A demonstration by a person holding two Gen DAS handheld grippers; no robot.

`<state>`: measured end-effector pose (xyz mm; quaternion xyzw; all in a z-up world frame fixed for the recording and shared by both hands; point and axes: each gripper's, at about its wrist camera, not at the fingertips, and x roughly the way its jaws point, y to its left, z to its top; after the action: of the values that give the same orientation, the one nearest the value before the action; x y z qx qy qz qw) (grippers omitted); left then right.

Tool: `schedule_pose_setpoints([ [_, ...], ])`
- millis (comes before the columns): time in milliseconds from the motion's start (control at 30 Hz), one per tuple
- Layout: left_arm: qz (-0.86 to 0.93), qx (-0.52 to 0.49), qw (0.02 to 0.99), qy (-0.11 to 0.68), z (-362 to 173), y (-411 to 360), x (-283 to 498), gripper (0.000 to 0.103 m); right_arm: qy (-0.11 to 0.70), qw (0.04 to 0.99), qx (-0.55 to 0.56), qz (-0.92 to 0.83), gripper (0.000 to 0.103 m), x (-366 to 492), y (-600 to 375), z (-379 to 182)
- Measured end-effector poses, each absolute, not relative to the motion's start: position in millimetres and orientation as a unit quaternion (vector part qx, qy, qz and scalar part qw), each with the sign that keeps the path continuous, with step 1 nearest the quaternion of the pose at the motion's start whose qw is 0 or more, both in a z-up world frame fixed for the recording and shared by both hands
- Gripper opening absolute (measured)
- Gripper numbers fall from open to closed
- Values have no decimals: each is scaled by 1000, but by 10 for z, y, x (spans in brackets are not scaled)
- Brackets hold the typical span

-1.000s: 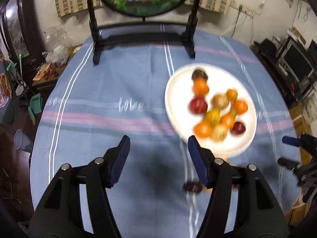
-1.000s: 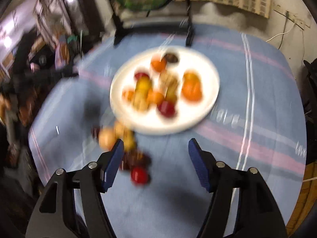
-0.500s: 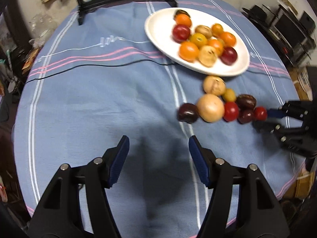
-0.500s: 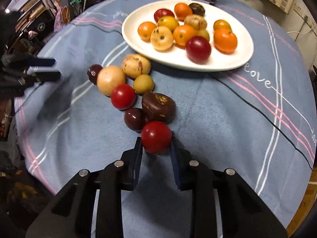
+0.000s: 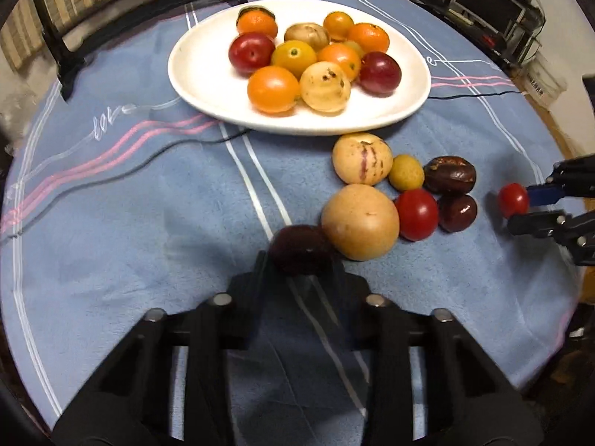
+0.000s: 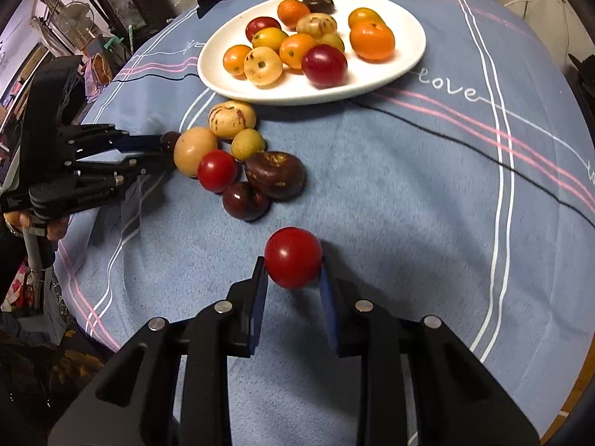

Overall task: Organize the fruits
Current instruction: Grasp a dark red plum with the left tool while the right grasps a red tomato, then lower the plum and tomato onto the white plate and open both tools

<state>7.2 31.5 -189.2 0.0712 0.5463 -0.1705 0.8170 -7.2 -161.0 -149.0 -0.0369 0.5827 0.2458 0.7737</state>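
Note:
A white plate at the far side of the blue tablecloth holds several orange, red and pale fruits. In front of it lies a loose cluster: a tan round fruit, a striped pale fruit, a red tomato and dark fruits. My left gripper is blurred, its jaws closing on a dark purple fruit at the cluster's left end, pads against its sides. My right gripper is shut on a small red tomato, a little apart from the cluster. The left gripper also shows in the right wrist view.
A thin black cable runs across the cloth and under the plate's near side. A black stand sits at the table's far edge. A person's hand grips the left tool. Shelves with electronics lie beyond the table's right edge.
Both grippers came down toward the table. The right one shut on the red tomato and drew it away from the cluster. The left one moved onto the dark purple fruit and closed.

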Motion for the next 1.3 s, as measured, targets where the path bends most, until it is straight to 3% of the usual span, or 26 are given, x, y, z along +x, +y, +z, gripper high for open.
schedule_pose_setpoints([
  [467, -161, 29, 852, 497, -1225, 556, -72, 32, 559, 789, -17, 255, 28, -156, -1618, -1210],
  [900, -159, 49, 886, 434, -377, 171, 299, 32, 443, 852, -16, 280, 28, 274, -1639, -85],
  [1067, -139, 60, 894, 422, -235, 42, 506, 32, 412, 865, -16, 285, 28, 556, -1609, 184],
  [1300, -118, 61, 894, 427, -287, -37, 743, 32, 413, 863, -20, 292, 28, 890, -1477, 137],
])
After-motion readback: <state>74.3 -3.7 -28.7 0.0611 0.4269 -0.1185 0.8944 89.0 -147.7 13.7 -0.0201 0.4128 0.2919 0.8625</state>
